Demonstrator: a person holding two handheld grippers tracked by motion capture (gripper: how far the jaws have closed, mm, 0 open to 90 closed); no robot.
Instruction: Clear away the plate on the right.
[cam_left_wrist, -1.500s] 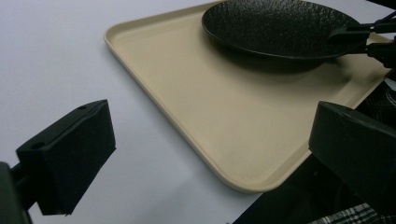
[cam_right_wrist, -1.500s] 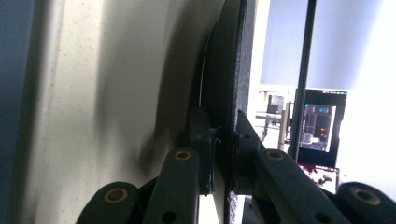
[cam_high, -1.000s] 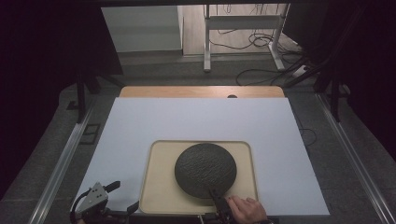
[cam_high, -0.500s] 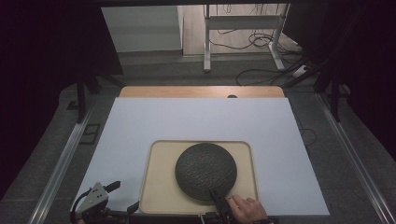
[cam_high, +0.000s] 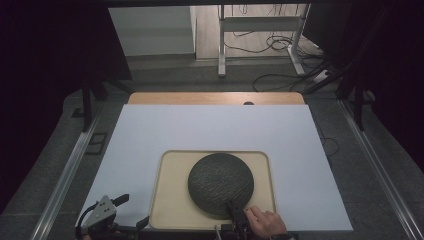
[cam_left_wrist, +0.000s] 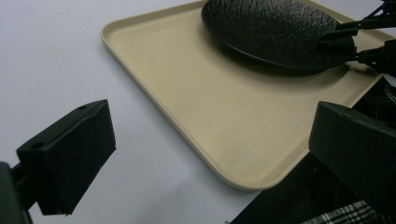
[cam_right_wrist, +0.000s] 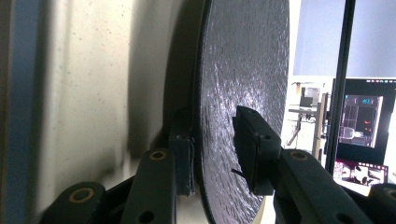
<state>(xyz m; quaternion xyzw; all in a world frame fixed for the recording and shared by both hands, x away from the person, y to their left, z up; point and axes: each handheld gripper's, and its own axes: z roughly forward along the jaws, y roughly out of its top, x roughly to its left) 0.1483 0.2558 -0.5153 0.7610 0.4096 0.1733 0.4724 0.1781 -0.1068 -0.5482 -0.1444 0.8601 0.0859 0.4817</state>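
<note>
The plate (cam_high: 221, 183) lies on the tray (cam_high: 170, 200), toward its right side, at the near edge of the white sheet (cam_high: 210, 130). Your right gripper (cam_high: 234, 211) clamps the plate's near rim, 1 jaw under it and 1 on top. Your left gripper (cam_high: 112, 220) hovers just left of the tray's near corner, its 2 jaws wide apart and holding nothing.

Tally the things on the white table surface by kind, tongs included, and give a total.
Black textured plate: 1
Beige tray: 1
Tongs: 2, left tongs open beside the tray, right tongs shut on the plate's rim
Total: 4
</note>
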